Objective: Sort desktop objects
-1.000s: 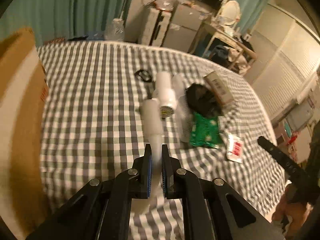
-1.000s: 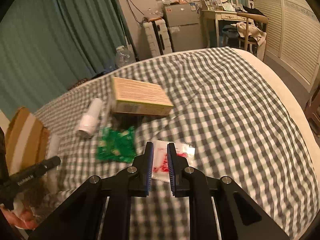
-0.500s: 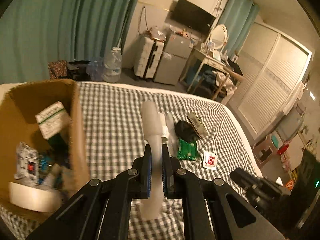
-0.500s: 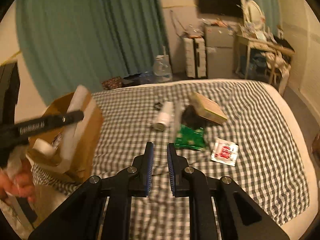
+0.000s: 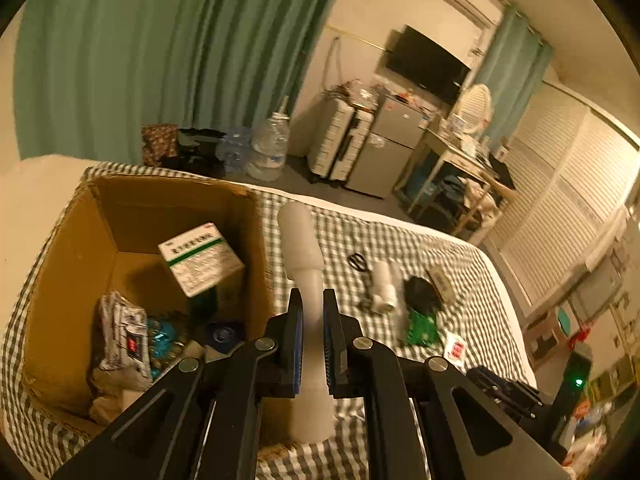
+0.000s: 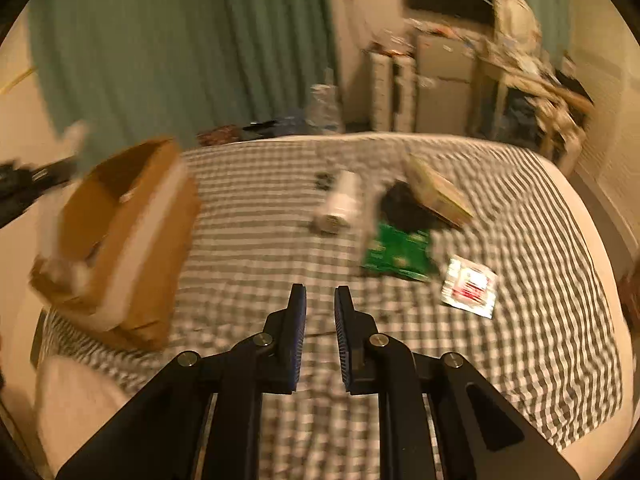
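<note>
White tube (image 5: 307,280) clamped between left gripper (image 5: 312,322) fingers (image 5: 295,320).

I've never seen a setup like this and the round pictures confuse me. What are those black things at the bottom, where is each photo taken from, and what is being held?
There is no robot here. A person holds a pair of black tongs in each hand, and a wide-angle camera on each looks forward along its two fingers. That is why both pictures are round and bent.

The left tongs are shut on a long white plastic piece, carried beside an open cardboard box that already holds a green-striped carton and some packets.

The right tongs hold nothing; their jaws are just opening. That picture is blurred.

Both look over a bed with a checked cover. Still lying on it: a white bottle, a green circuit board, a red-and-white sachet, a flat tan box and something black that I cannot identify.
</note>
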A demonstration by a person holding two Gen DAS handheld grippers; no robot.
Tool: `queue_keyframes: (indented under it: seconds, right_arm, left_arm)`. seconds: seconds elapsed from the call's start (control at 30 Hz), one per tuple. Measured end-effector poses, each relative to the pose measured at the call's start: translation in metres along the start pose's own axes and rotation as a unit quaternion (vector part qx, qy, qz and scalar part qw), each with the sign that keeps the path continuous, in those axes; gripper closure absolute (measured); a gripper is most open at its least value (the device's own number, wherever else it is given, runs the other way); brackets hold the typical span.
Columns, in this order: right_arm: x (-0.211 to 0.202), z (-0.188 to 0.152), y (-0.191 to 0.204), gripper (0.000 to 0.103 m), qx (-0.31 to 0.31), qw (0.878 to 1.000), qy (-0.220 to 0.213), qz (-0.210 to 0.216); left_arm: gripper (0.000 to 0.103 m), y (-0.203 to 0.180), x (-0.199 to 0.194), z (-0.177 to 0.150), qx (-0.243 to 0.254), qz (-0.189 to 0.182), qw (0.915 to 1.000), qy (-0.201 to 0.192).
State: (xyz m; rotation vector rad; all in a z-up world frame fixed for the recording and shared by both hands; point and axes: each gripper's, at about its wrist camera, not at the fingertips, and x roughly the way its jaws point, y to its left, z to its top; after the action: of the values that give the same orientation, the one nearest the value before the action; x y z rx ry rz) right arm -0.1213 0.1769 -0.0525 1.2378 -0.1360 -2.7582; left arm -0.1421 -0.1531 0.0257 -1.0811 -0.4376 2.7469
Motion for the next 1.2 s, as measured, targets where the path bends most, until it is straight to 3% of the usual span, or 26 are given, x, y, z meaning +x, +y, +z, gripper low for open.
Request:
queue_keyframes:
  seconds: [0.07,0.1,0.23,0.4,0.43,0.5,0.53,0.57,0.67,0.77,0.9,1.0,1.03,1.2]
  right_arm:
    - [0.015,0.000,-0.034,0.057,0.031,0.999,0.009,-0.016]
    - [0.019,0.000,-0.041,0.053,0.037,0.999,0.008,-0.018]
    - [0.045,-0.001,-0.085,0.048,0.077,0.996,0.026,-0.042]
    - [0.085,0.000,-0.127,0.044,0.137,0.988,0.061,-0.048]
    - [0.092,0.001,-0.132,0.043,0.141,0.986,0.067,-0.059]
    - [0.104,0.000,-0.138,0.038,0.153,0.983,0.077,-0.064]
    - [0.109,0.000,-0.139,0.036,0.158,0.982,0.082,-0.055]
    - [0.116,0.001,-0.138,0.036,0.157,0.983,0.087,-0.049]
    - [0.128,0.009,-0.132,0.030,0.117,0.986,0.088,-0.079]
    - [0.142,0.014,-0.133,0.023,0.113,0.984,0.088,-0.104]
    - [0.144,0.014,-0.135,0.024,0.119,0.983,0.075,-0.114]
    - [0.136,0.009,-0.133,0.047,0.111,0.983,0.072,-0.125]
    - [0.130,0.007,-0.133,0.067,0.123,0.981,0.070,-0.133]
    - [0.079,-0.006,-0.119,0.067,0.150,0.985,0.043,-0.075]
  left_arm:
    - [0.095,0.009,0.006,0.006,-0.012,0.011,0.9999,-0.003]
    - [0.095,0.012,0.009,0.008,-0.013,0.018,0.9998,-0.004]
    - [0.095,0.032,0.027,0.016,-0.022,0.049,0.9986,-0.001]
    - [0.092,0.062,0.067,0.015,-0.038,0.099,0.9937,0.035]
    - [0.085,0.068,0.074,0.014,-0.045,0.112,0.9915,0.048]
    - [0.057,0.078,0.088,0.016,-0.063,0.141,0.9846,0.082]
    - [0.035,0.080,0.092,0.019,-0.074,0.141,0.9824,0.098]
    - [0.021,0.082,0.091,0.023,-0.085,0.135,0.9821,0.100]
    - [0.014,0.079,0.079,0.026,-0.088,0.146,0.9829,0.070]
    - [0.014,0.078,0.074,0.018,-0.081,0.142,0.9834,0.078]
    - [0.014,0.083,0.059,-0.002,-0.091,0.139,0.9824,0.085]
    - [0.014,0.082,0.042,-0.012,-0.093,0.132,0.9835,0.083]
    - [0.014,0.080,0.036,-0.015,-0.085,0.126,0.9850,0.082]
    - [0.012,0.058,0.003,-0.019,-0.033,0.109,0.9918,0.057]
